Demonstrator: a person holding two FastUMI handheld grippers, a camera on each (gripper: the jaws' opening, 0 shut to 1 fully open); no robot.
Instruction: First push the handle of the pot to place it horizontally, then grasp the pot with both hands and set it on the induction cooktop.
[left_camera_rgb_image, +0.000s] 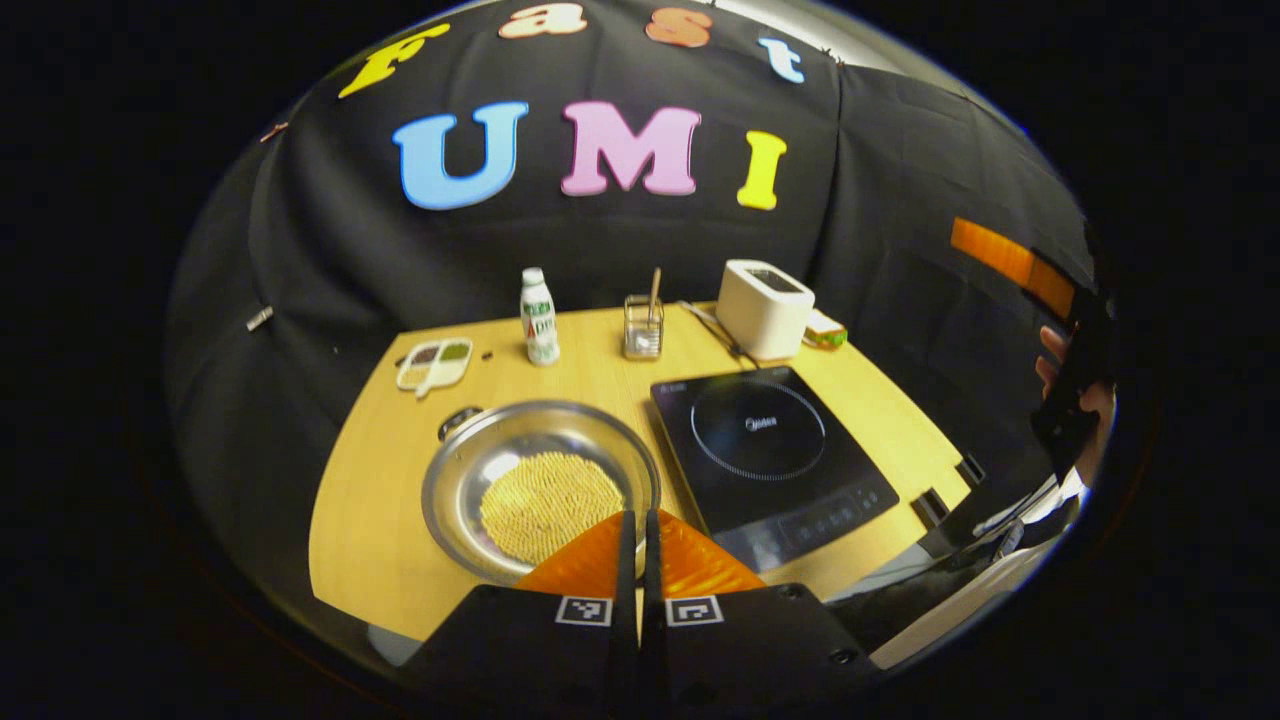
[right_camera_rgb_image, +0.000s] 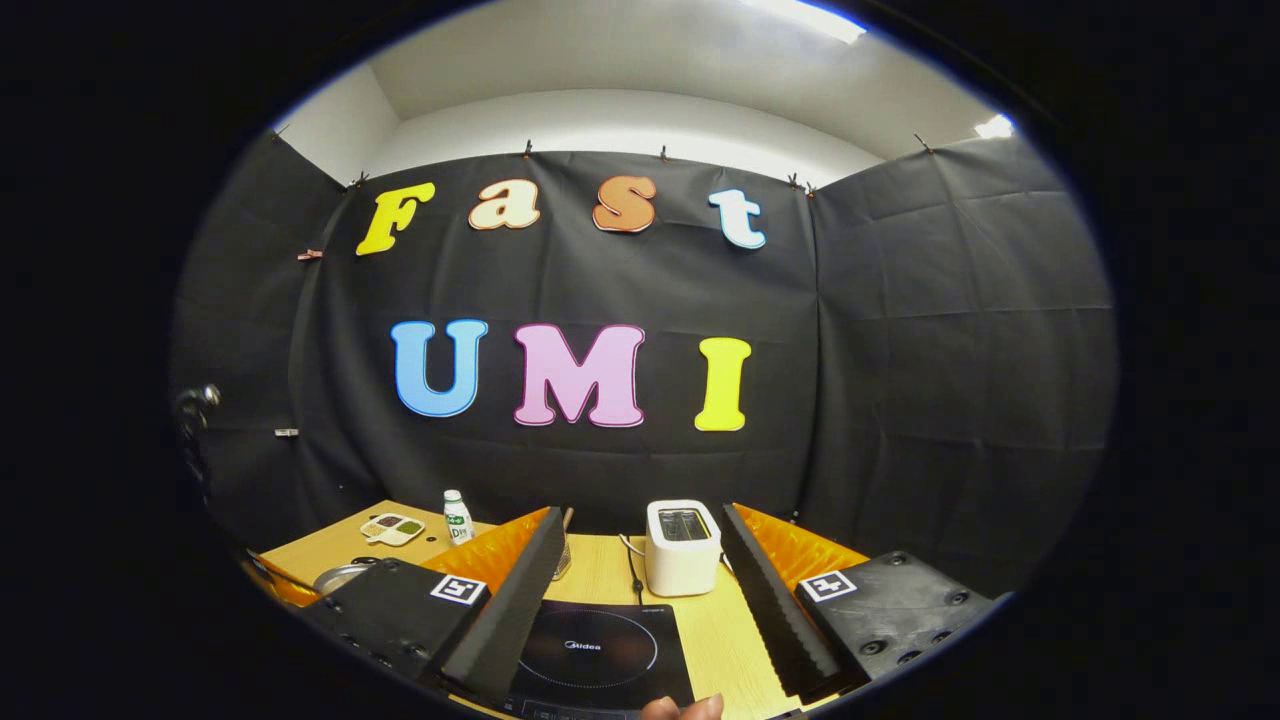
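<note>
Left gripper (left_camera_rgb_image: 637, 530) fingers closed, empty — pot (left_camera_rgb_image: 540, 485) holds yellow grains; right gripper (right_camera_rgb_image: 640, 590) fingers wide apart.

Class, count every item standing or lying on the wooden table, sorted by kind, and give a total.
Pot: 1
Induction cooktop: 1
Toaster: 1
Bottle: 1
Divided dish: 1
Clear holder with a stick: 1
Small packet behind the toaster: 1
Total: 7

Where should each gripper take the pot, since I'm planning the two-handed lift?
Grip the pot by its thin rim at opposite left and right edges, fingers coming from above: it is wide, shallow and open. Its small handle sits at the far left.
</note>
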